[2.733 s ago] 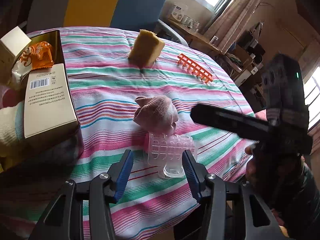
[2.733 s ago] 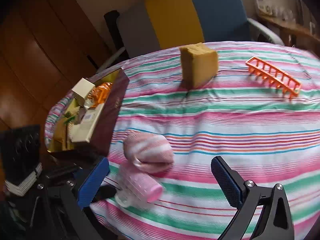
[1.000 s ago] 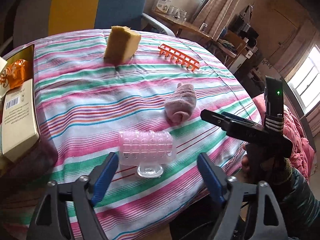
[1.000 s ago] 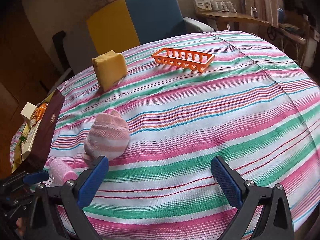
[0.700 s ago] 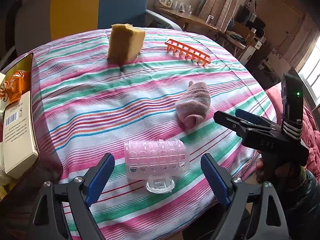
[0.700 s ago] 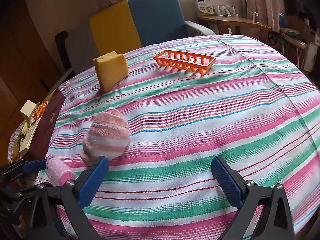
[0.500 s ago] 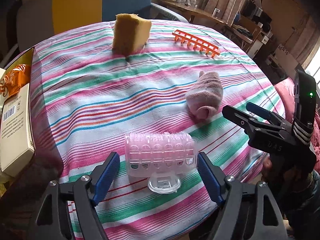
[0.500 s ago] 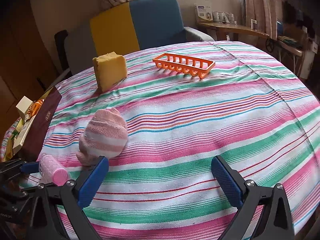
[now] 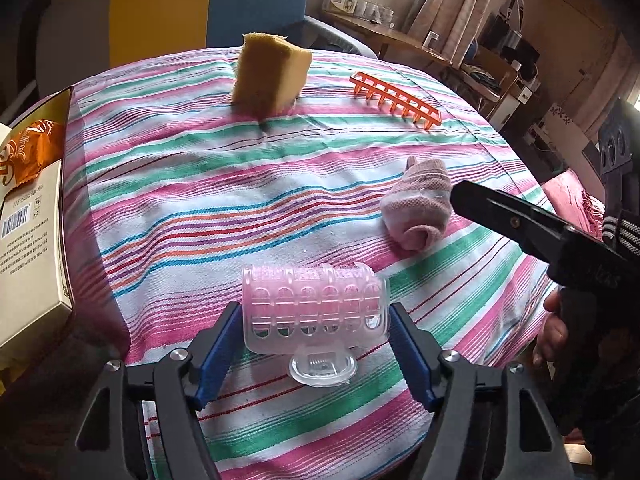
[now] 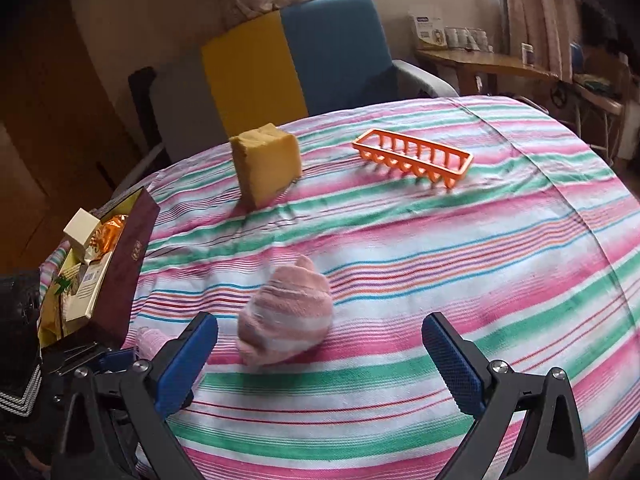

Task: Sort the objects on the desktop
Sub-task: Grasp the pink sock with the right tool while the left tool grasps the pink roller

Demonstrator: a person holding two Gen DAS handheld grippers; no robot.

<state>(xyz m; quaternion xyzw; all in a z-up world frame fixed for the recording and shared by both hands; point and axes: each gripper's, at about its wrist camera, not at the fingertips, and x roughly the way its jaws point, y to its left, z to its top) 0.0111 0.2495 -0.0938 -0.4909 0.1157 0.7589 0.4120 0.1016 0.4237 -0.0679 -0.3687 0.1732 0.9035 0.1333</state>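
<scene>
The hair roller (image 9: pixel 316 308) is a stubby pink cylinder of translucent plastic, its shell pierced with rows of arched slots, and a clear round clip juts from its underside. It sits near the front edge of the table (image 9: pixel 192 168), lying crosswise between the blue ribbed pads of the left gripper (image 9: pixel 314 344), which has just been closing and now clamps it by both ends. The right gripper (image 10: pixel 320 360) hangs with its jaws spread wide and nothing between them, above the front edge just beside a rolled sock (image 10: pixel 286 330) of soft pink-and-white ribbed knit. The tablecloth is woven cotton in pink, green and white stripes, lightly wrinkled. Toward the far edge stand a porous yellow sponge block (image 10: pixel 266 168) and a slotted orange plastic rack (image 10: pixel 412 158). At the left edge an open cardboard box (image 10: pixel 128 268) holds a crinkled orange wrapper and smaller cartons.
</scene>
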